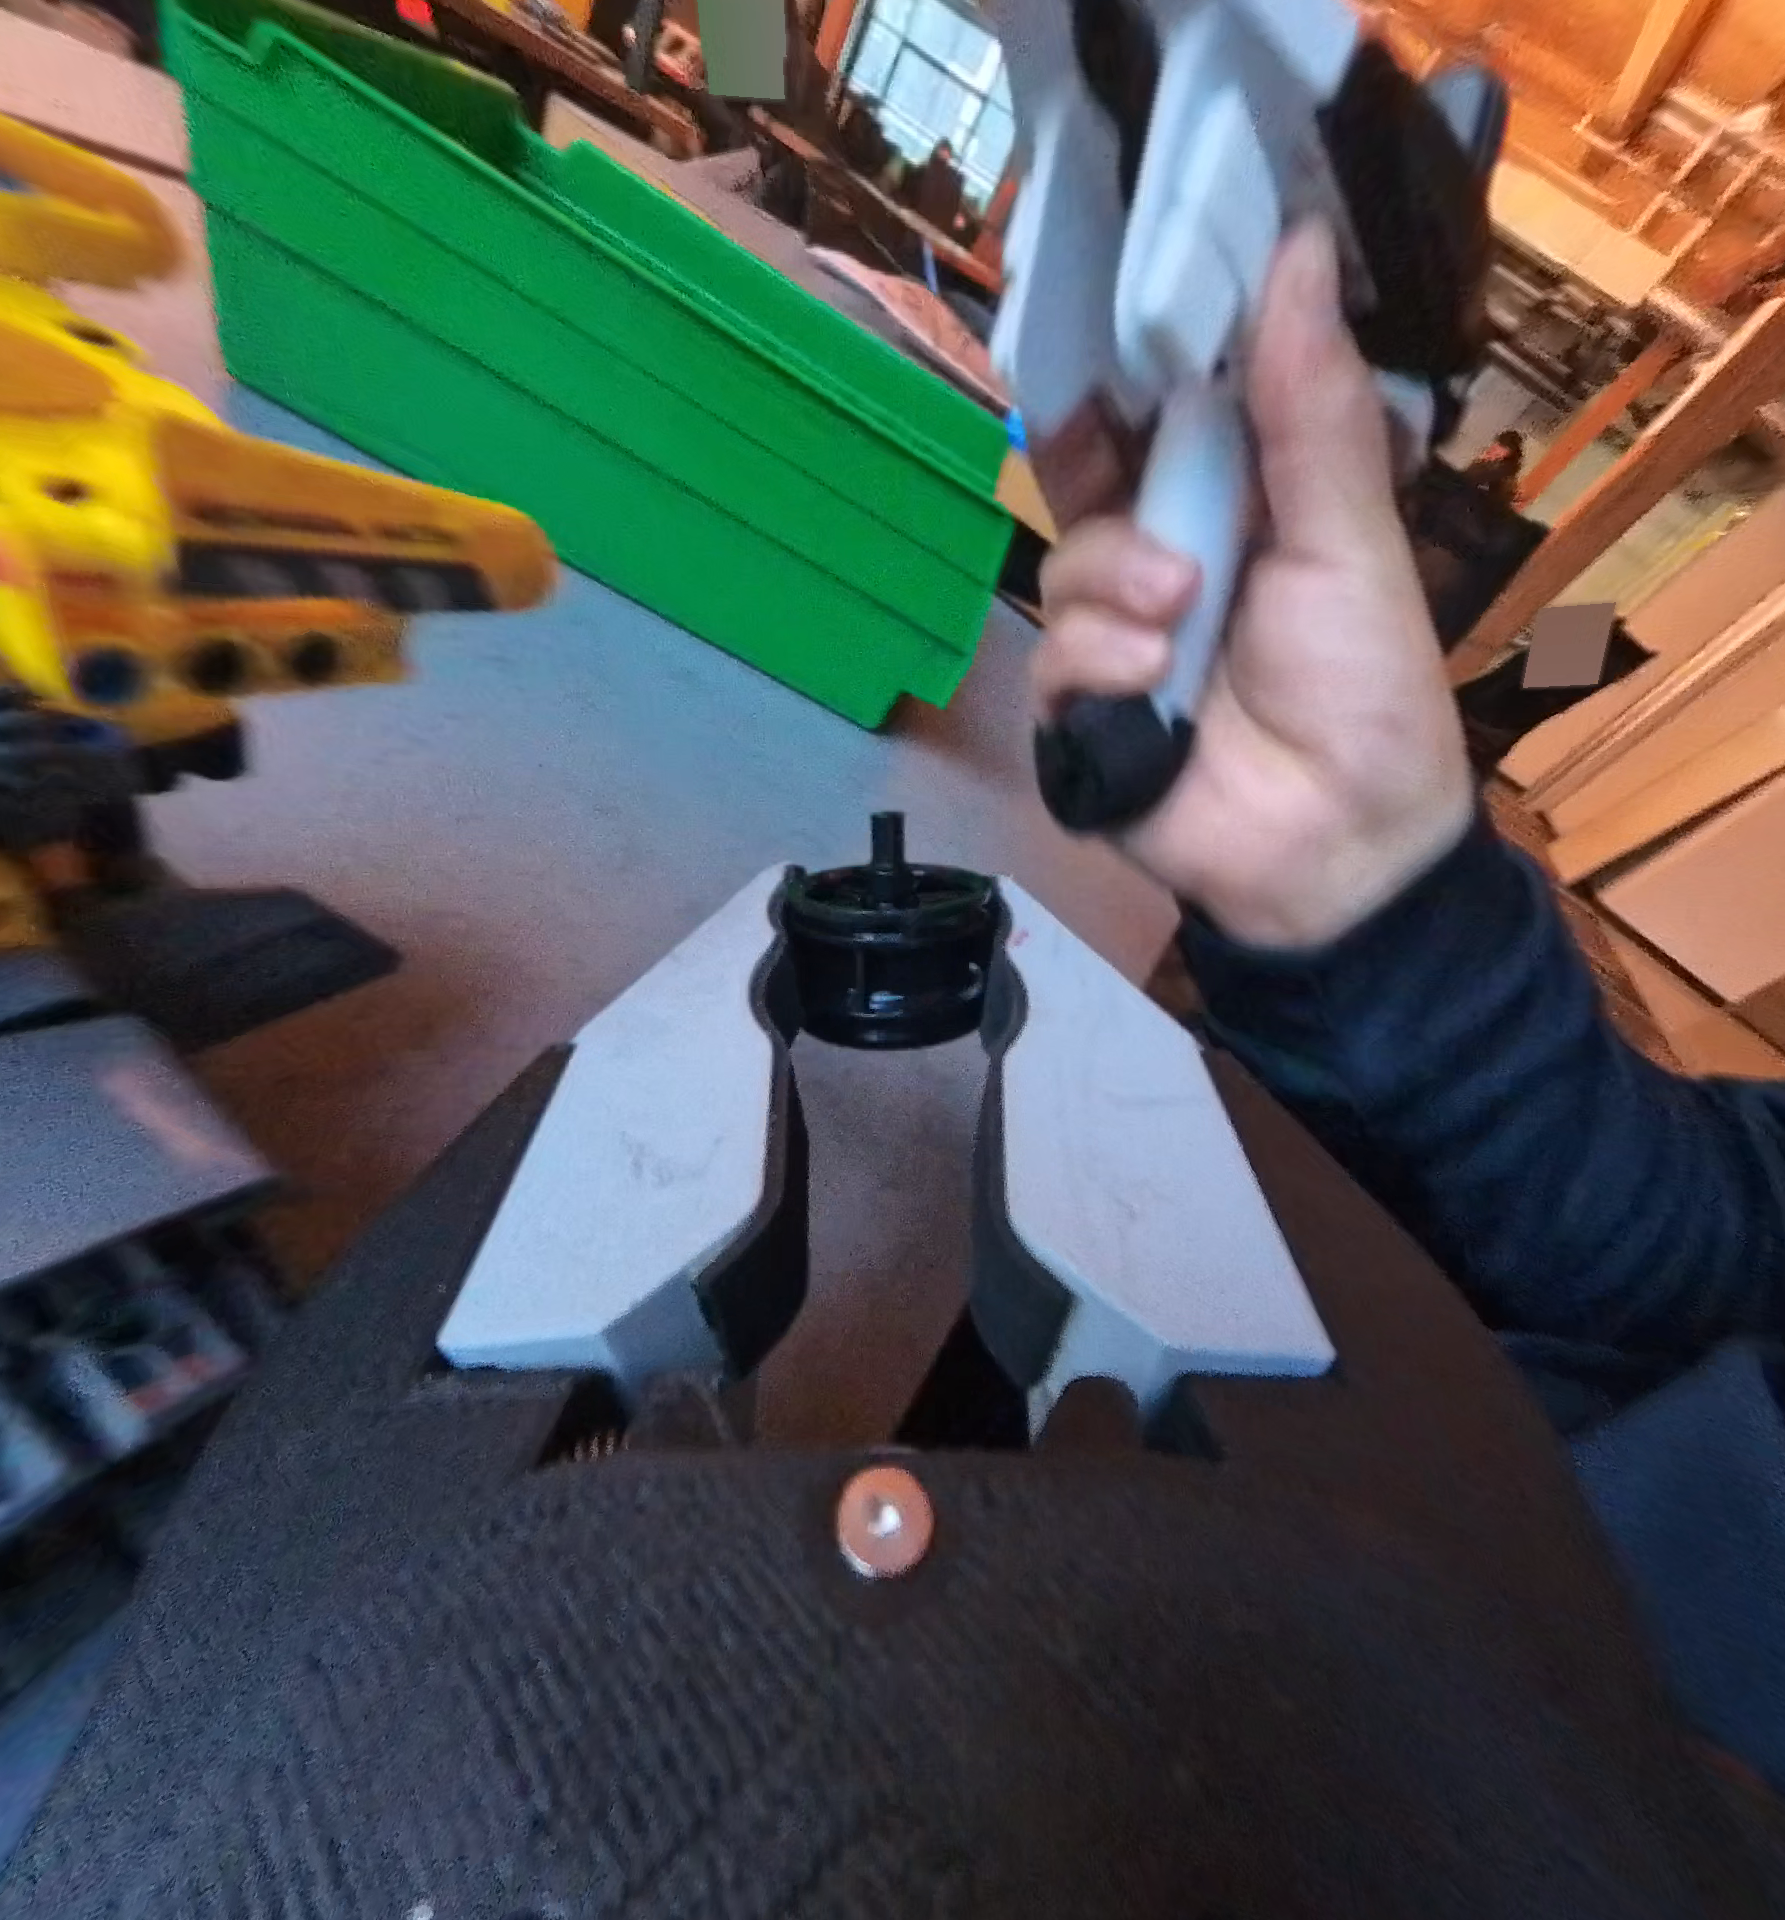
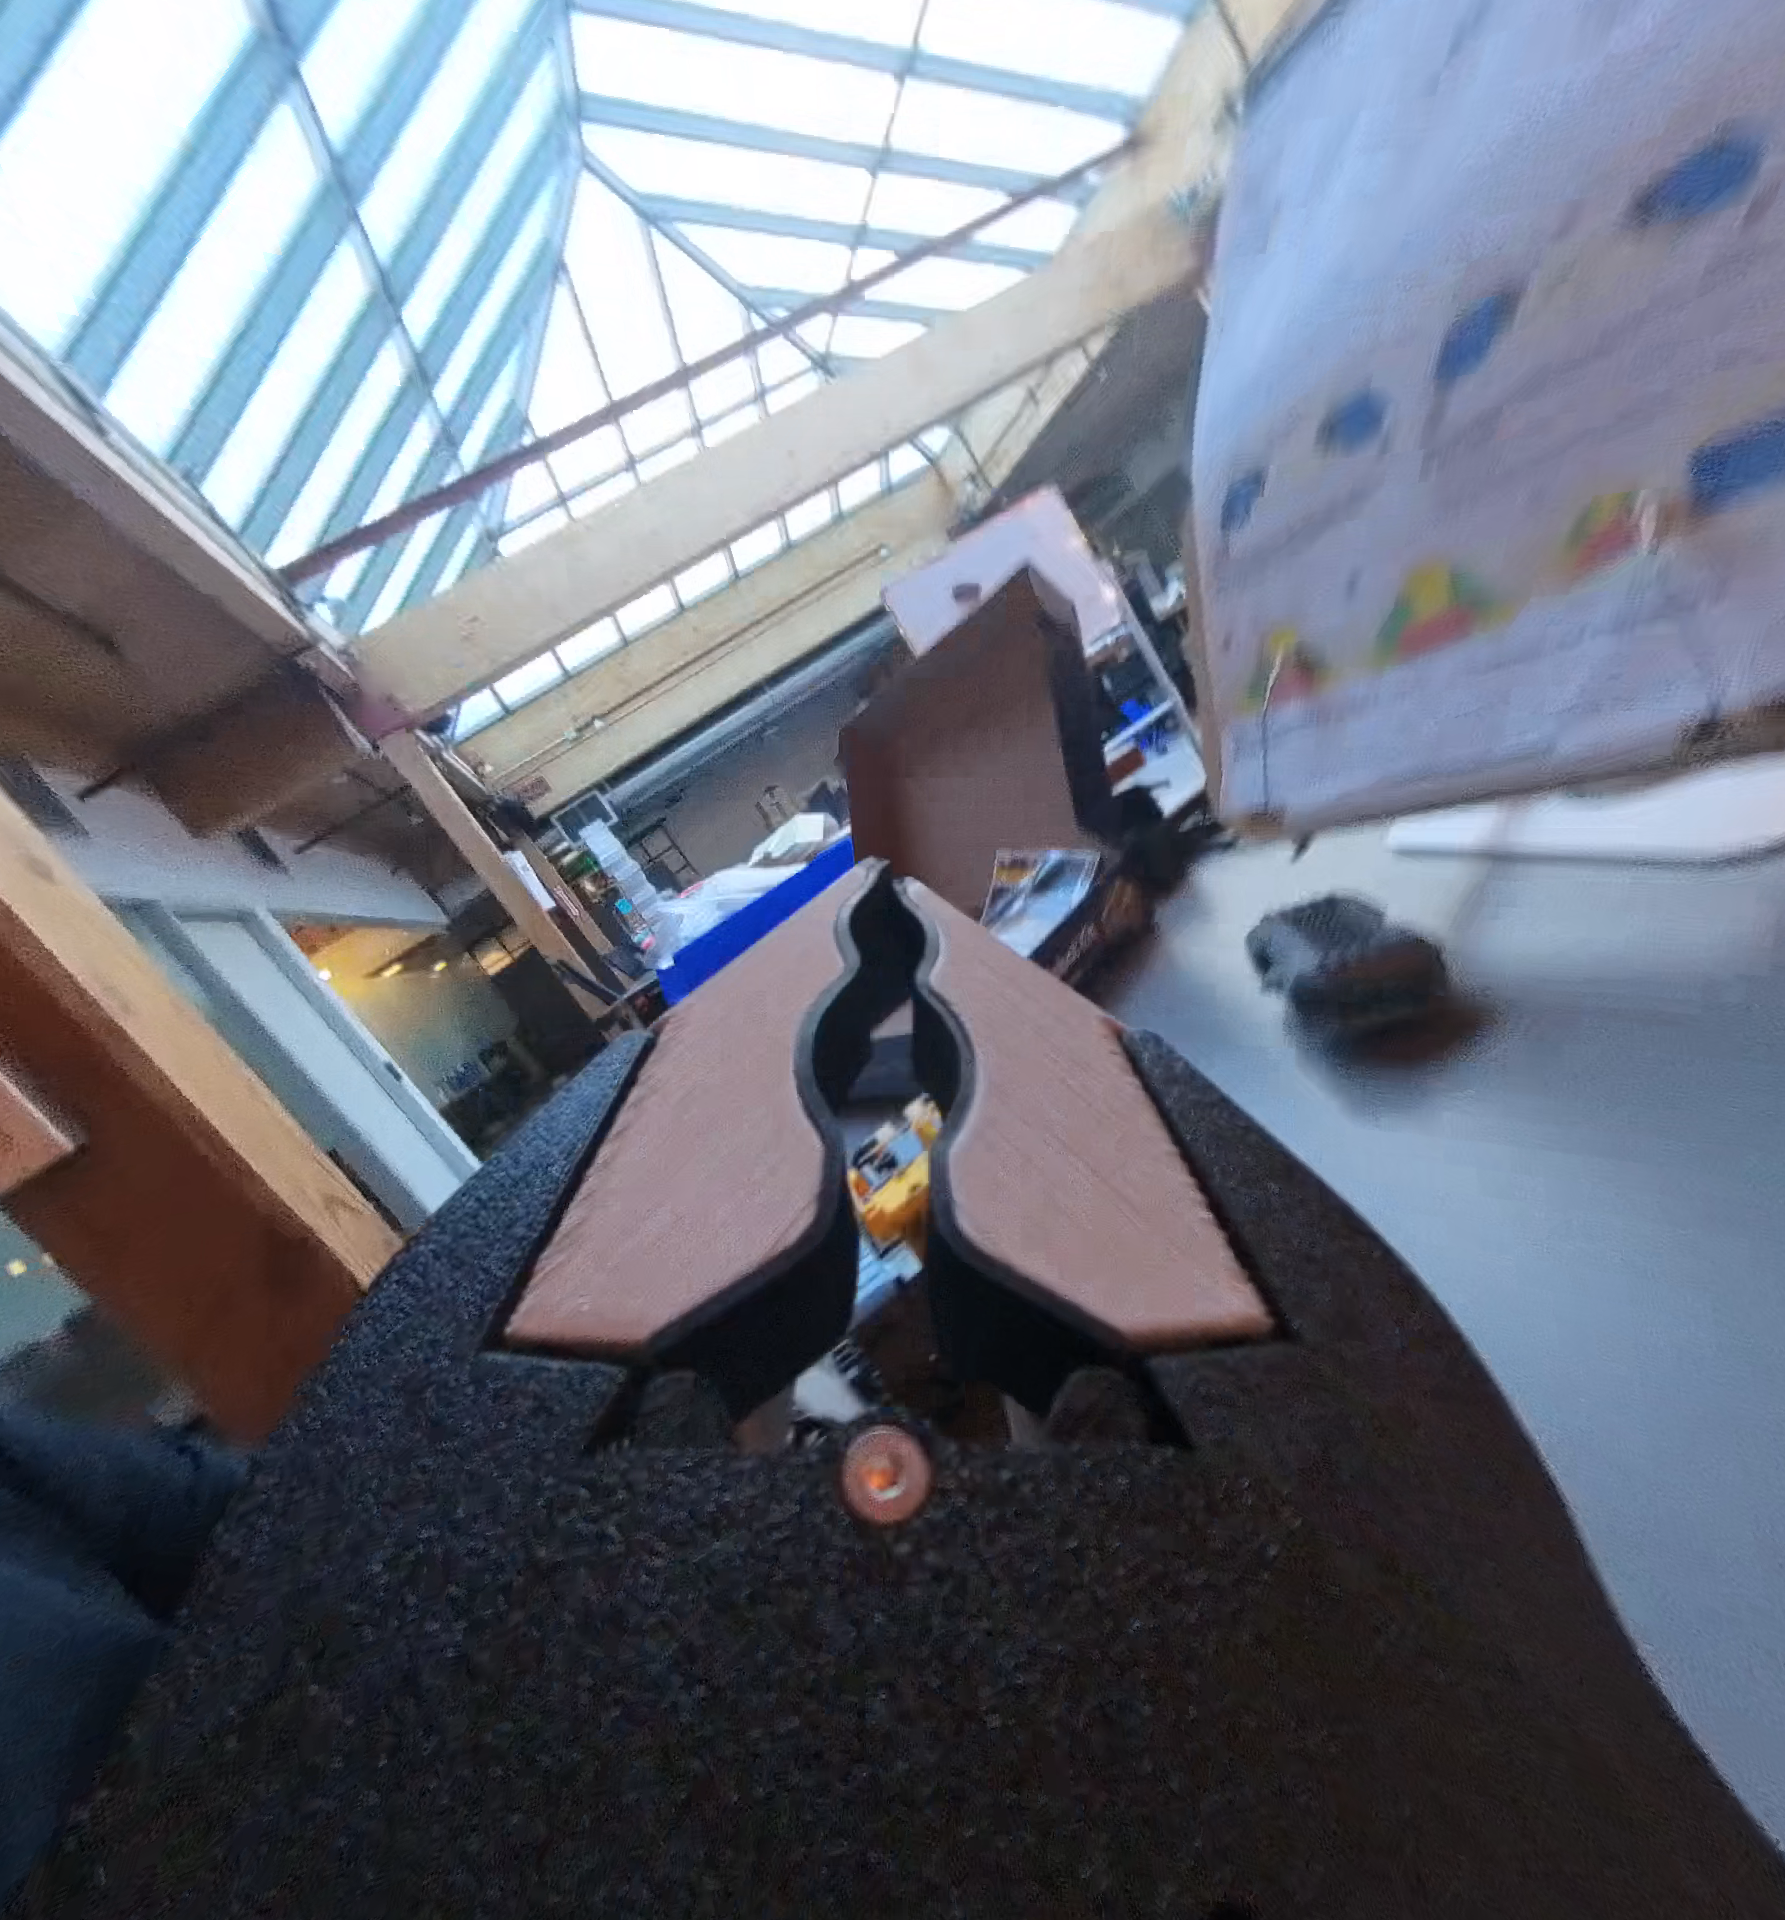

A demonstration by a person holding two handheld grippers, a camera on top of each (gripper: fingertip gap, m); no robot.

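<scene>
My left gripper [image 1: 888, 914] is shut on a small black round wheel hub [image 1: 888, 961] with a short axle stub on top, and holds it above the grey table [image 1: 597, 790]. A blurred yellow brick-built toy vehicle [image 1: 140, 520] is to its left. My right gripper [image 2: 893, 888] is shut with nothing between its tips and points up towards a glass roof. Through the gap between its fingers, part of the yellow toy [image 2: 893, 1174] shows. In the left wrist view a hand [image 1: 1283, 665] holds the right gripper's handle [image 1: 1194, 540] up at the right.
A long green plastic bin [image 1: 597, 416] lies at the back of the table. Dark brick parts [image 1: 77, 1299] are at the left. In the right wrist view a black tyre [image 2: 1345, 961] lies on the table, near a white printed box [image 2: 1532, 416]. About 15 centimeters separates my left fingertips from my right.
</scene>
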